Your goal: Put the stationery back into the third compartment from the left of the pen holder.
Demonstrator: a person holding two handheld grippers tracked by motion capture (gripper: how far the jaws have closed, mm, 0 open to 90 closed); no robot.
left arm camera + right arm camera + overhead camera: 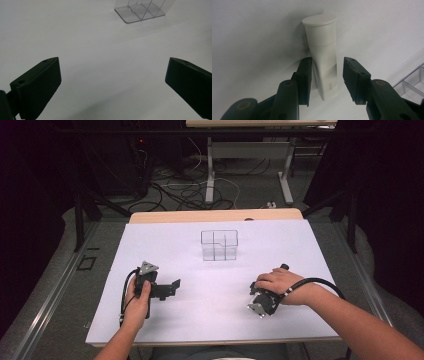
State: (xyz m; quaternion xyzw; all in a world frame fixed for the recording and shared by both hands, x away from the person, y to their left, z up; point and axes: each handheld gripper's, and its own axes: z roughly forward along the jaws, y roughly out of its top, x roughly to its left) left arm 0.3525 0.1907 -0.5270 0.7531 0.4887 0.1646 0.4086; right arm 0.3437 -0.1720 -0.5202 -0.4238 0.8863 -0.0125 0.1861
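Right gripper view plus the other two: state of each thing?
Tube: white, cap on, lying between the right gripper's jaws, small gaps either side.
Right gripper: narrowly open, not yet gripping.
Left gripper: wide open, nothing between the jaws.
Organizer: clear, upright, compartments look empty.

One white tube, one clear divided organizer, two handheld tongs, one white table

Clear organiser cropped by top edge, white tube hidden under right hand in high view
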